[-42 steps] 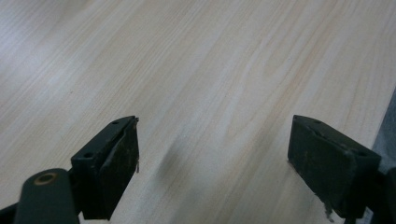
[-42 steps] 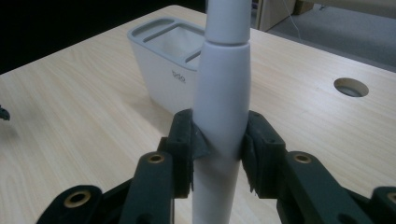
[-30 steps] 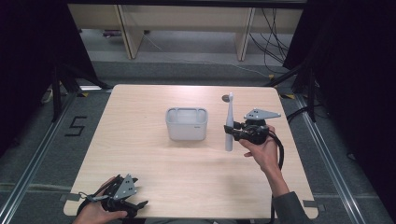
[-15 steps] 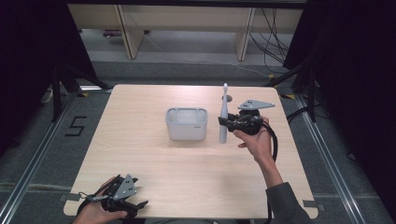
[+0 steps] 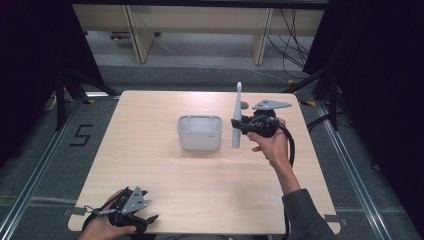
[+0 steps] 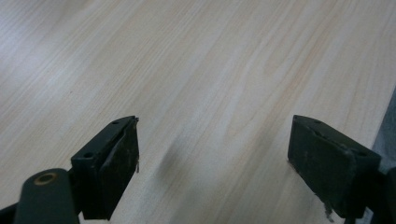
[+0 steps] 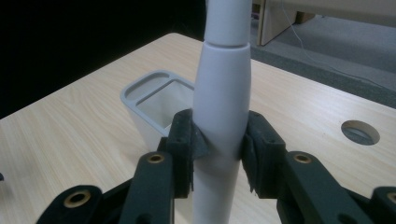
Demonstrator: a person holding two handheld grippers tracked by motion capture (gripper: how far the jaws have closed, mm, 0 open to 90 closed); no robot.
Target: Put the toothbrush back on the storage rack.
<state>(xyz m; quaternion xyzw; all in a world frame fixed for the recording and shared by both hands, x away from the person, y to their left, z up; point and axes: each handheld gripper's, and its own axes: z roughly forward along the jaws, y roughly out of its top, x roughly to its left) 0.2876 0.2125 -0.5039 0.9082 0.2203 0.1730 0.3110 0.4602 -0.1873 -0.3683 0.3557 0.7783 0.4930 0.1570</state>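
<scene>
Grey-white toothbrush (image 5: 237,120): an electric one, standing upright with its brush head at the top, lifted clear of the table and held at mid-handle. In the right gripper view the thick handle (image 7: 222,121) runs straight up between the two black jaws.

Right gripper (image 5: 238,124): clamped on the toothbrush, both pads pressed flat against the handle from either side. It sits at about 2 o'clock from the middle of the table, the person's right hand (image 5: 267,142) wrapped round its body and a black cable looping down toward the sleeve.

Grey holder (image 5: 200,132): a small rectangular tub with an open top, standing on the table near its centre. Its rim shows a narrow slot along one side and a bigger square well beside it (image 7: 161,100).

Toothbrush to holder: the brush hangs just beside the tub, at its 3 o'clock, apart from it and not over the opening.

Left gripper (image 5: 145,220): down at 7 o'clock by the near edge of the table, resting in the person's left hand (image 5: 102,231), well apart from the tub. In the left gripper view its jaws stand wide apart with bare wood between the pads (image 6: 123,161).

Table (image 5: 150,170): pale wood-grain top with rounded corners.

Cable hole (image 5: 243,105): a round cut-out in the tabletop at the far side, just behind the brush head; it shows at 3 o'clock in the right gripper view (image 7: 360,132).
</scene>
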